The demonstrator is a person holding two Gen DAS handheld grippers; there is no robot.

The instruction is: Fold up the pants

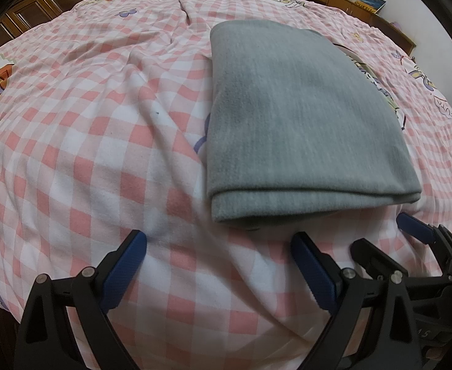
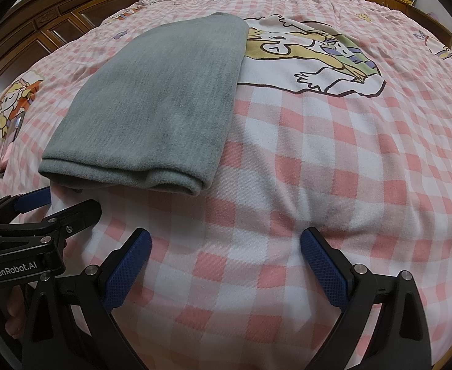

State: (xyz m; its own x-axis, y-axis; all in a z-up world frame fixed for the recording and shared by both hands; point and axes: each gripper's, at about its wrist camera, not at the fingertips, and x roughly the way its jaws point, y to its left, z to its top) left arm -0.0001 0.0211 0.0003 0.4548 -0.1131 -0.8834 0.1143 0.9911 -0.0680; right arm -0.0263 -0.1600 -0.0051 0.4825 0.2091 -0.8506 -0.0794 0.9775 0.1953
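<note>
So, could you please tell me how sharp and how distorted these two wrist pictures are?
Left wrist view: strong fisheye bulge with dark corners, and the folded grey pants and checked bedcover look slightly smeared. Right wrist view: the same bulge, pants a little crisper, even indoor light, no glare.

Bare checked bedspread (image 2: 287,154) lies open all around the folded pants (image 1: 300,129); wardrobe (image 2: 56,21) seemingly well apart.

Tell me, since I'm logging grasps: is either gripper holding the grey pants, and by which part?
Nothing is held. The left gripper and right gripper are both open above the checked bedcover, short of the folded grey pants.
</note>
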